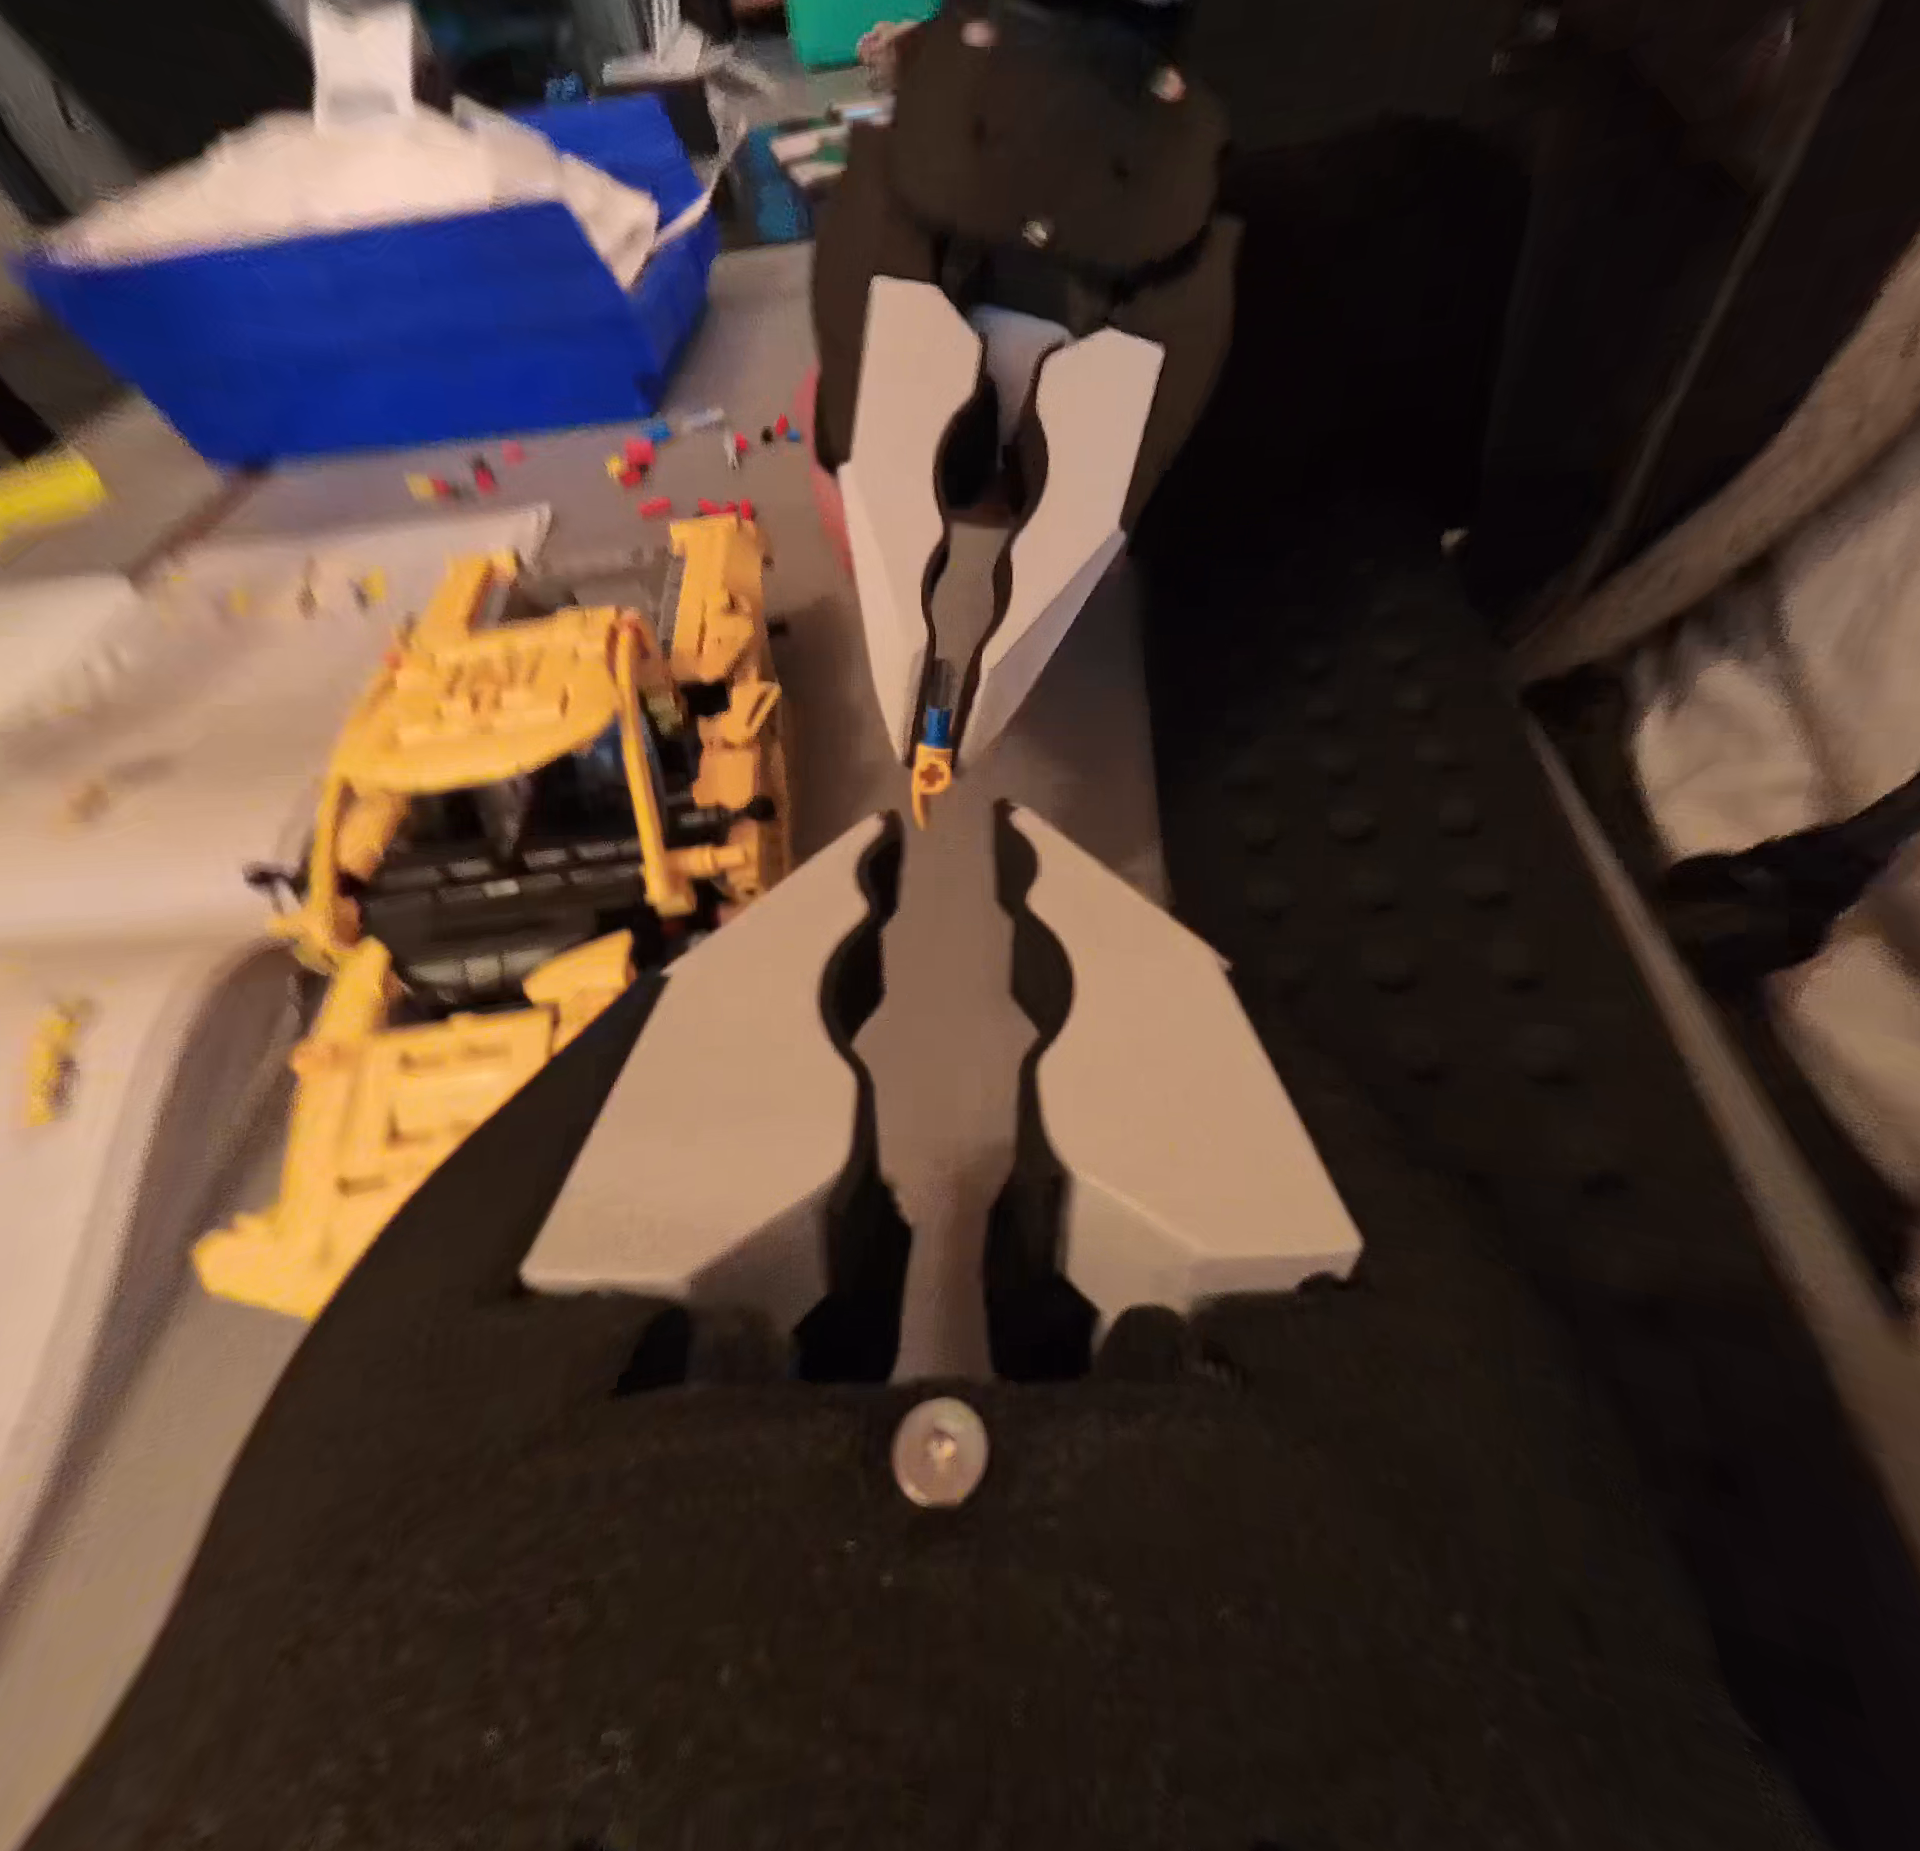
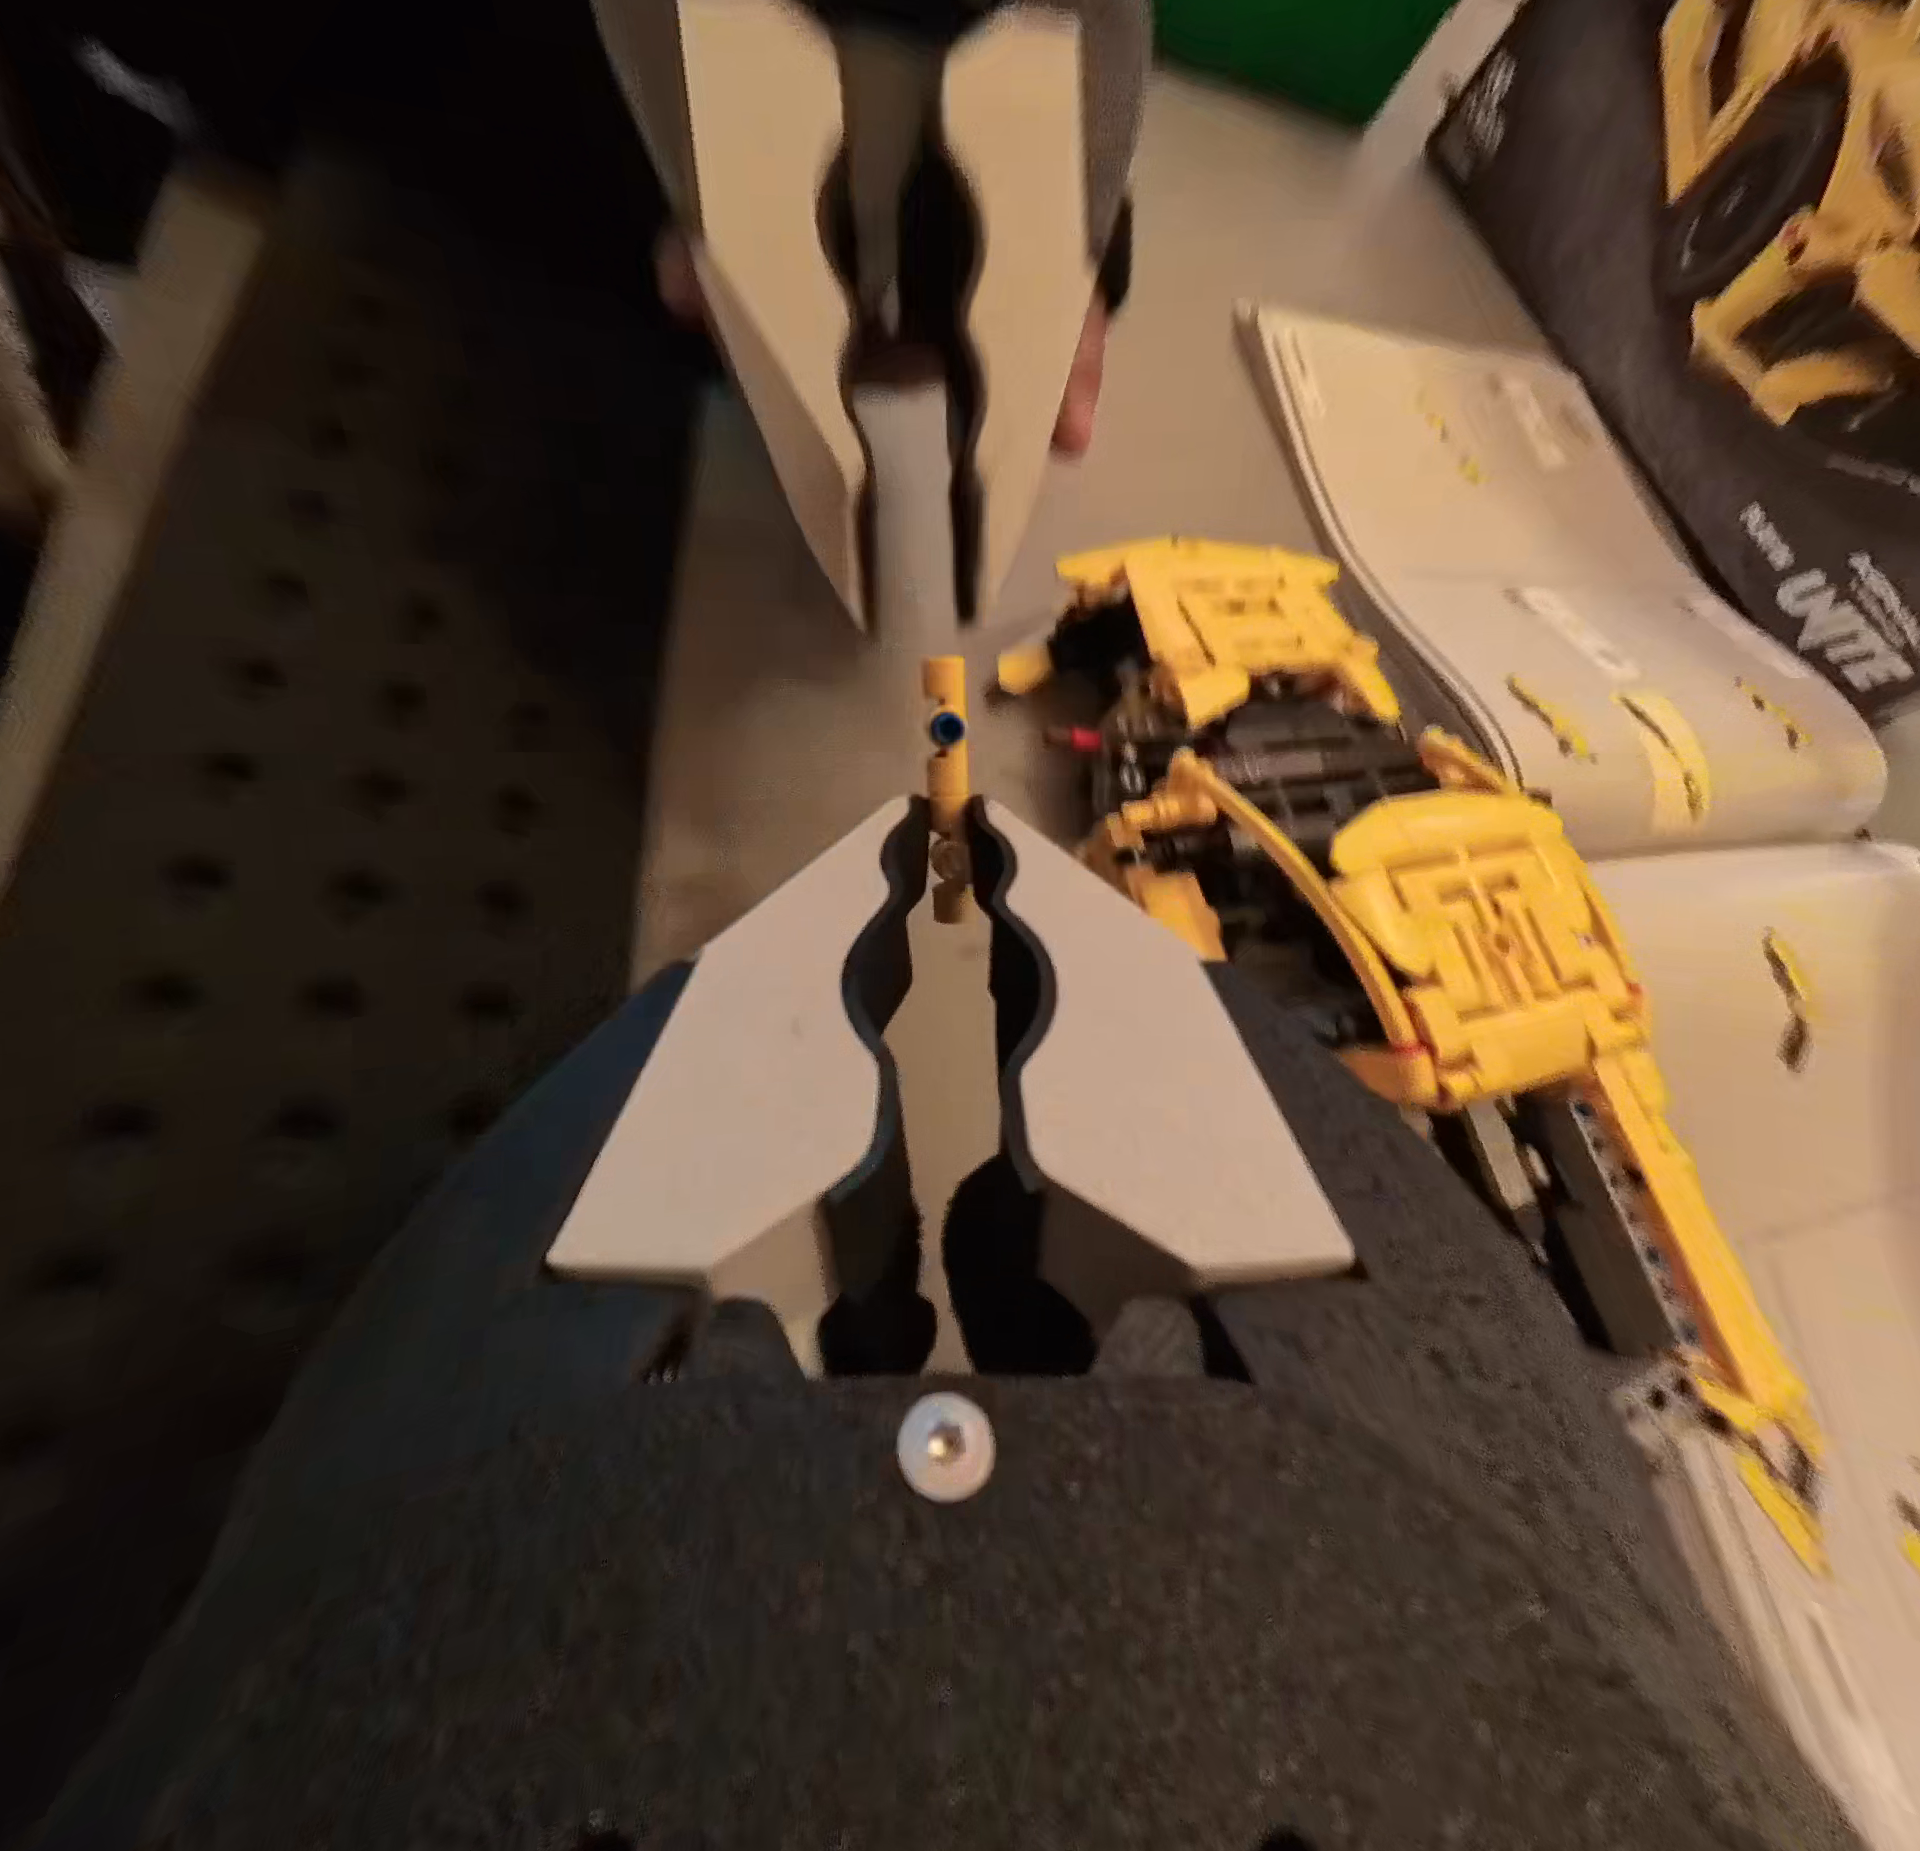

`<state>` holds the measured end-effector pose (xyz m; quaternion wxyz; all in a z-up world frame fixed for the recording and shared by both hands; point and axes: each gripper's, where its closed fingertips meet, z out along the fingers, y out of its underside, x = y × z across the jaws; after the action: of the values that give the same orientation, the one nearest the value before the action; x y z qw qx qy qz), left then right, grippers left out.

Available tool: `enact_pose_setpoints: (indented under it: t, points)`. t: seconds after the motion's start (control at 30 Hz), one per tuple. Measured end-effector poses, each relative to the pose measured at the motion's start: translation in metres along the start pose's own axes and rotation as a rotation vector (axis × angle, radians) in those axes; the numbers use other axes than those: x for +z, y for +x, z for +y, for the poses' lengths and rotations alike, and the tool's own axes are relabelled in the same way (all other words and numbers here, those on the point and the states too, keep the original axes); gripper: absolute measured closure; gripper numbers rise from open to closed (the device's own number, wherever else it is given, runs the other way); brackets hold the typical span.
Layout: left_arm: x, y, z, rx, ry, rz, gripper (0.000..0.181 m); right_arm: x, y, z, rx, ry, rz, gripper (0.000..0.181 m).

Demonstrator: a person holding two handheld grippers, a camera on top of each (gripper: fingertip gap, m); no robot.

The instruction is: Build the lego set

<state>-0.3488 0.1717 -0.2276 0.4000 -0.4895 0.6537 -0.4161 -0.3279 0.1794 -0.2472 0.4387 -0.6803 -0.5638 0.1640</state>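
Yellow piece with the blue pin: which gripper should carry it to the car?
Right, probably. The right gripper already clamps the yellow piece; the left gripper is open and empty, facing it. The yellow car lies beside both.

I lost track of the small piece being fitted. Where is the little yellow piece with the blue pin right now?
The yellow piece with the blue pin is pinched at the tip of the right tool, held over the table's edge, just left of the yellow car model and facing the open left tool.

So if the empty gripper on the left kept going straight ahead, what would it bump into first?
Probably the small yellow lego piece with a blue pin, held just ahead by the right gripper; depth is unclear.
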Motion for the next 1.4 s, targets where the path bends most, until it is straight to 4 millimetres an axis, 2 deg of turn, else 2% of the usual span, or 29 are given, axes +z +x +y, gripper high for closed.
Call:
enact_pose_setpoints:
  t: [0.03, 0.13, 0.2, 0.27, 0.37, 0.53, 0.6, 0.67, 0.77, 0.87, 1.0, 1.1, 1.17, 1.23, 1.3, 1.4]
  points:
    - [-0.004, 0.000, 0.000, -0.088, -0.004, 0.018, 0.157, -0.001, 0.004, 0.011, -0.043, -0.063, 0.026, 0.174]
    - [-0.024, -0.009, -0.002, -0.313, -0.001, 0.015, 0.156, -0.005, 0.023, 0.035, -0.264, -0.214, 0.191, 0.174]
    - [-0.044, -0.012, -0.006, -0.447, 0.034, -0.014, 0.156, -0.001, 0.023, 0.044, -0.351, -0.275, 0.216, 0.174]
    - [-0.073, -0.015, -0.004, -0.565, 0.079, -0.084, 0.158, 0.004, 0.020, 0.049, -0.360, -0.305, 0.208, 0.174]
    - [-0.133, -0.018, 0.023, -0.656, 0.064, -0.308, 0.175, 0.007, 0.018, 0.051, -0.282, -0.294, 0.193, 0.174]
    - [-0.231, -0.003, 0.066, -0.698, 0.032, -0.690, 0.170, 0.009, 0.014, 0.059, -0.247, -0.307, 0.165, 0.174]
    - [-0.260, 0.003, 0.082, -0.681, -0.015, -0.817, 0.169, 0.010, 0.012, 0.062, -0.222, -0.309, 0.153, 0.174]
    - [-0.277, 0.007, 0.090, -0.643, -0.053, -0.895, 0.169, 0.009, 0.011, 0.064, -0.204, -0.312, 0.147, 0.172]
    - [-0.279, 0.007, 0.091, -0.630, -0.063, -0.912, 0.169, 0.008, 0.009, 0.065, -0.175, -0.301, 0.144, 0.171]
    - [-0.263, 0.002, 0.089, -0.617, -0.056, -0.866, 0.168, 0.006, 0.007, 0.064, -0.129, -0.283, 0.138, 0.165]
    - [-0.240, 0.000, 0.099, -0.600, -0.149, -0.804, 0.168, 0.001, 0.000, 0.061, 0.021, -0.223, 0.079, 0.150]
    - [-0.231, 0.000, 0.101, -0.603, -0.184, -0.769, 0.168, -0.010, -0.004, 0.046, 0.169, -0.087, 0.030, 0.147]
    - [-0.231, -0.003, 0.098, -0.608, -0.176, -0.770, 0.162, -0.020, 0.003, 0.034, 0.286, 0.030, 0.033, 0.147]
    - [-0.231, -0.005, 0.097, -0.622, -0.182, -0.769, 0.157, -0.031, 0.019, 0.027, 0.422, 0.142, 0.070, 0.148]
    - [-0.229, -0.006, 0.097, -0.617, -0.186, -0.758, 0.156, -0.041, 0.036, 0.025, 0.523, 0.218, 0.111, 0.149]
    - [-0.219, -0.011, 0.095, -0.619, -0.170, -0.737, 0.155, -0.053, 0.056, 0.027, 0.580, 0.273, 0.190, 0.151]
